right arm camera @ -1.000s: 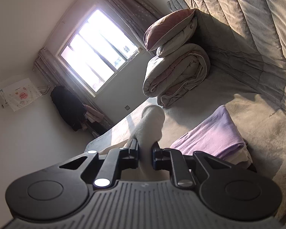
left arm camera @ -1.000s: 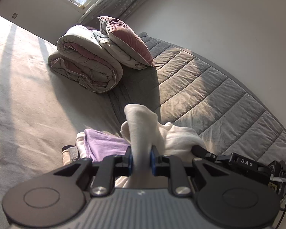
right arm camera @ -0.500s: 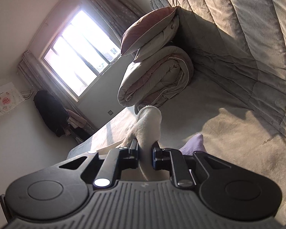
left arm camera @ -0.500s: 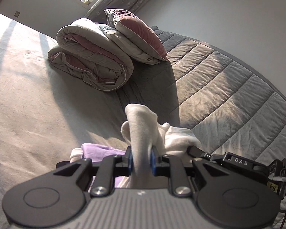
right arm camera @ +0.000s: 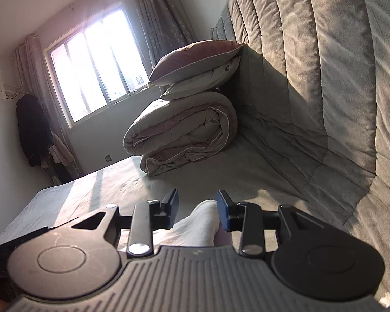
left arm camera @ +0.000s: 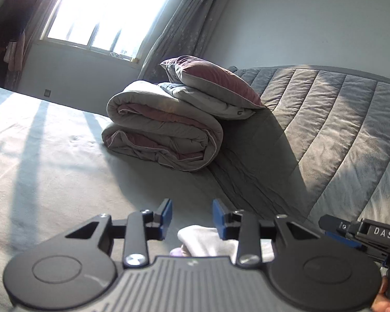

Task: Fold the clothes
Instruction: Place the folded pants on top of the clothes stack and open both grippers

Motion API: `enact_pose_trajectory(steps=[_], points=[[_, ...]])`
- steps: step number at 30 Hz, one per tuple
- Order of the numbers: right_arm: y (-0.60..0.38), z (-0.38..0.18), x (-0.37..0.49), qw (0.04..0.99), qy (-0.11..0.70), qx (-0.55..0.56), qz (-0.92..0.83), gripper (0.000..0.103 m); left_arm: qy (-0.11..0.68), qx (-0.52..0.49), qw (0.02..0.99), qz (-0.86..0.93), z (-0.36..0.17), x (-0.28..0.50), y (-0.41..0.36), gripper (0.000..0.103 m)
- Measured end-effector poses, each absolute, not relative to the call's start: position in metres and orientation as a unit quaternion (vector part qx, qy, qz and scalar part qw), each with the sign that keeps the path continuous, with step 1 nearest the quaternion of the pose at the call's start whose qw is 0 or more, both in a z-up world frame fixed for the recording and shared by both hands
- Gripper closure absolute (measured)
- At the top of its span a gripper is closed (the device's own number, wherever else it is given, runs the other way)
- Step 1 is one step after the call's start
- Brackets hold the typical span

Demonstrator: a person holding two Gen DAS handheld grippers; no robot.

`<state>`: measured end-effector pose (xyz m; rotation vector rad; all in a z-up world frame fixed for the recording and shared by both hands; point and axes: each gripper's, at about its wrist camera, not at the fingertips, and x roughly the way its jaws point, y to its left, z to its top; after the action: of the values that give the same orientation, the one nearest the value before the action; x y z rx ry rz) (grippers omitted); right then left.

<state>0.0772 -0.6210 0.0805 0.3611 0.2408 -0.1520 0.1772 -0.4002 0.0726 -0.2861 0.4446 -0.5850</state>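
My left gripper (left arm camera: 192, 214) is open above the bed, its blue pads apart. Just below and behind its jaws lies the white garment (left arm camera: 202, 241), with a sliver of purple cloth (left arm camera: 175, 252) beside it. In the right wrist view my right gripper (right arm camera: 197, 204) is open too. The white garment (right arm camera: 195, 227) lies under the gap between its fingers, touching neither pad as far as I can see. The other gripper (left arm camera: 364, 234) shows at the right edge of the left wrist view.
A rolled grey-and-pink duvet (left arm camera: 163, 135) with a pillow (left arm camera: 210, 80) on top sits against the quilted grey headboard (left arm camera: 345, 130). The grey bed sheet (left arm camera: 52, 161) spreads to the left. A window (right arm camera: 96, 65), curtains and hanging dark clothes (right arm camera: 33, 132) lie beyond.
Both grippers have opened and let go of the white garment, which has dropped onto the pile. Both cameras have tilted up toward the window and the duvet.
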Motion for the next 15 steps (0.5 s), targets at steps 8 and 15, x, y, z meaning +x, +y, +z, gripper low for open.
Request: enact_pose_trajectory(steps=[8, 15], points=[[-0.594, 0.055, 0.098, 0.974, 0.191, 0.079, -0.087, 0.078, 0.261, -0.097, 0.919, -0.281, 0.058, 0.180, -0.417, 0.091], [-0.580, 0.066, 0.088, 0.975, 0.190, 0.054, -0.106, 0.070, 0.265, -0.083, 0.929, -0.246, 0.085, 0.166, -0.413, 0.067]])
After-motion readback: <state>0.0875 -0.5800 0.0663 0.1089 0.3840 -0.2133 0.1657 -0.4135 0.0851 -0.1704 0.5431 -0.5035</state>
